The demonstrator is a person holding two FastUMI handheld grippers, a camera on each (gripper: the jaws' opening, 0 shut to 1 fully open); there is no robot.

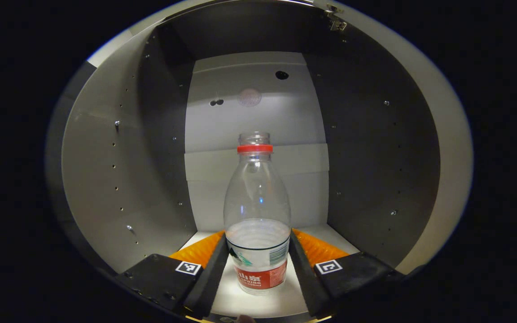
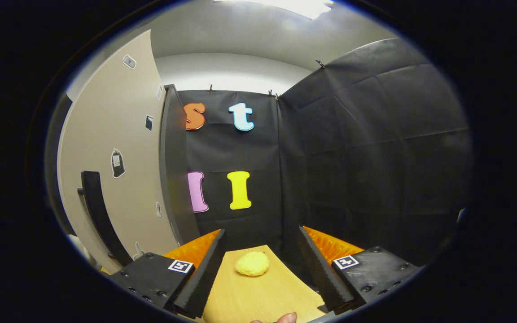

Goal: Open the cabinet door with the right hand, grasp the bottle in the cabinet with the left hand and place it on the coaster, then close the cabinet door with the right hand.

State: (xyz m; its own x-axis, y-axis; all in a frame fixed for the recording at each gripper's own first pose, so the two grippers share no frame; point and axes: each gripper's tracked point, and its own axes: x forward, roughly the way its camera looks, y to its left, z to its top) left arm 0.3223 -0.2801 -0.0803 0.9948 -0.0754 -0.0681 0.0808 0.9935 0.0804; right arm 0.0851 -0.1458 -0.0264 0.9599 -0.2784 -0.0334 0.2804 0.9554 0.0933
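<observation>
In the left gripper view, the left gripper [image 1: 258,264] reaches into the open cabinet [image 1: 97,179], its two fingers flanking the bottle [image 1: 257,215] at 6 o'clock. The bottle stands upright on the pale cabinet floor [image 1: 263,303], clear plastic with a red neck ring, no cap, and a little water low in its body. The fingers sit against the labelled lower part on both sides. From this angle the pads look to be touching the plastic, though I cannot be certain that they press rather than merely bracket it, so whether the grasp is made is not something I can tell. Taking the bottle low on the label makes sense: that is its widest, stiffest band, and a low hold keeps an uncapped bottle steady on the way out. The side walls at 9 and 3 o'clock stand well clear of the gripper.

In the right gripper view, the right gripper [image 2: 260,264] is spread wide and holds nothing. The cabinet door [image 2: 119,170] stands swung open at 9 o'clock, its dark bar handle [image 2: 99,215] toward 8 o'clock, apart from the fingers. Between the fingers, farther off at 6 o'clock, a yellow round pad [image 2: 251,263] lies on the wooden table [image 2: 258,296]; I take it for the coaster. The right gripper seems to wait near the door so that it can push it shut once the bottle is set down.
</observation>
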